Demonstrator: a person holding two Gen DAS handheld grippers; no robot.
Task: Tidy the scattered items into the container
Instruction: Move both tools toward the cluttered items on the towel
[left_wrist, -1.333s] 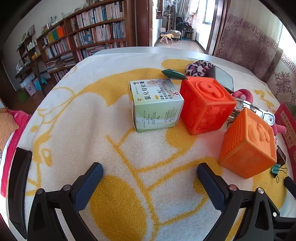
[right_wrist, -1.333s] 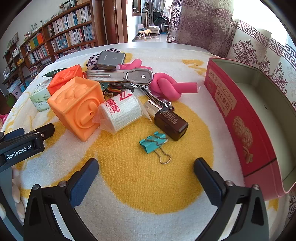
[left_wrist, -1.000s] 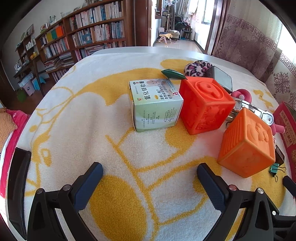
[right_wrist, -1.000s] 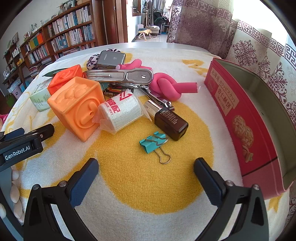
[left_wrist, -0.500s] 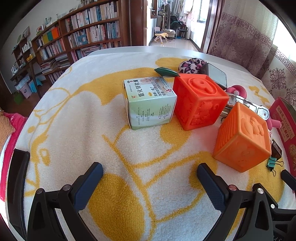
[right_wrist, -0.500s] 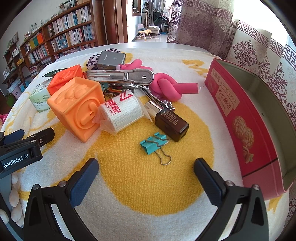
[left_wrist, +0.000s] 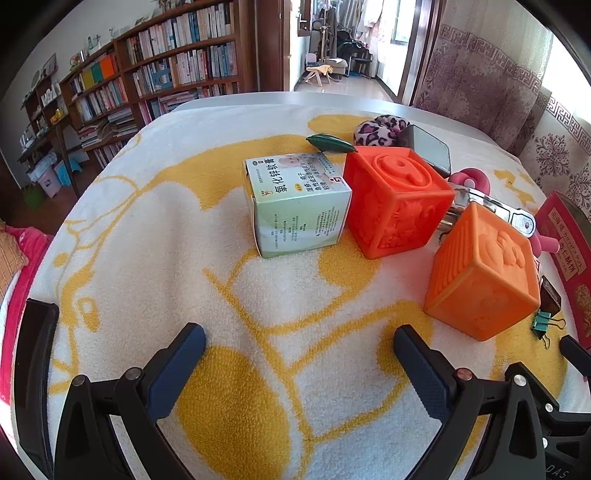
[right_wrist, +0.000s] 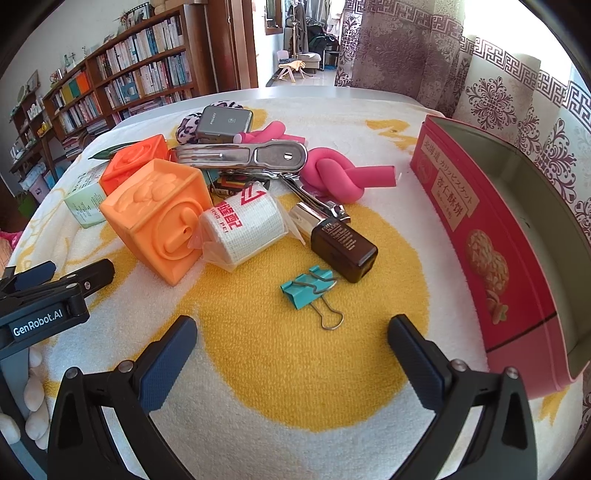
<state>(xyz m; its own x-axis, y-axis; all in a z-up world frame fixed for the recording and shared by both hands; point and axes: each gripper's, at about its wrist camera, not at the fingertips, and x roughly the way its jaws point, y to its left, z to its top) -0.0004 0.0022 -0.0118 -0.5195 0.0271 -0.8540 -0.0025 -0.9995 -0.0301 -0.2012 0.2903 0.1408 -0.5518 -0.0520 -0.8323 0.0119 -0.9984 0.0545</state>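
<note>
Lying just ahead of the right gripper (right_wrist: 291, 354), jaws apart and empty, the teal binder clip (right_wrist: 308, 286) points its wire handle toward it; red tin (right_wrist: 480, 258) stands right. Left gripper (left_wrist: 299, 354), likewise spread, sits farther off.

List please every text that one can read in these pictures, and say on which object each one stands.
"GenRobot.AI": on the left gripper's body.
"氧化锌软膏": on the green medicine box; its small print is too small to read.
"杏仁酥饼": on the red tin; the line above it is too blurred.
"PE": on the white gauze roll, beside red characters I cannot read surely.
Dark brown bottle: print too small.
Grey power bank: logo unreadable.
</note>
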